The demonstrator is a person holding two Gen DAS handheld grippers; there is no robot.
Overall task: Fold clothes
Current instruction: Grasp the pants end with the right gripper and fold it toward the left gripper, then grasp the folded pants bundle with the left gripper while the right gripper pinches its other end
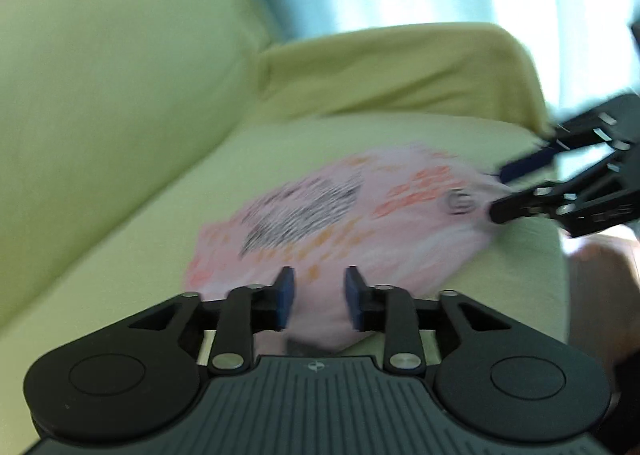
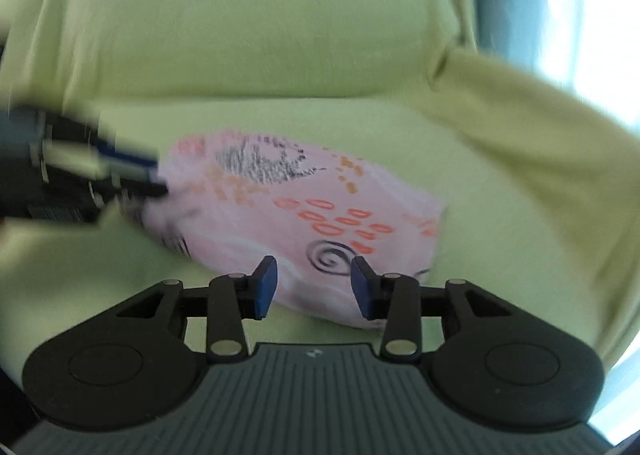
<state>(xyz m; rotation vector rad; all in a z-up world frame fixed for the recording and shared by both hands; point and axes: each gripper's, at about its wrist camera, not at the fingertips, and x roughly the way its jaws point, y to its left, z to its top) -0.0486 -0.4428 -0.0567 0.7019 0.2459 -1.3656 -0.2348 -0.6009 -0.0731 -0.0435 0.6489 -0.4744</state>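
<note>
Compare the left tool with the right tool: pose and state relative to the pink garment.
The left tool is open at the pink garment's left end; the right tool is open at its right, spiral-printed end. The left tool's jaws stand narrower than the right tool's. Both have blue pads, grip nothing, and are over the green sofa.

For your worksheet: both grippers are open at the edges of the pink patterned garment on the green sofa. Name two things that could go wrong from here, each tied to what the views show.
1. The pink garment lies near the seat's front edge; a tug could slide it off the sofa.
2. The left gripper and right gripper are open at opposite ends; closing unevenly could bunch the cloth, giving a crooked fold.
</note>
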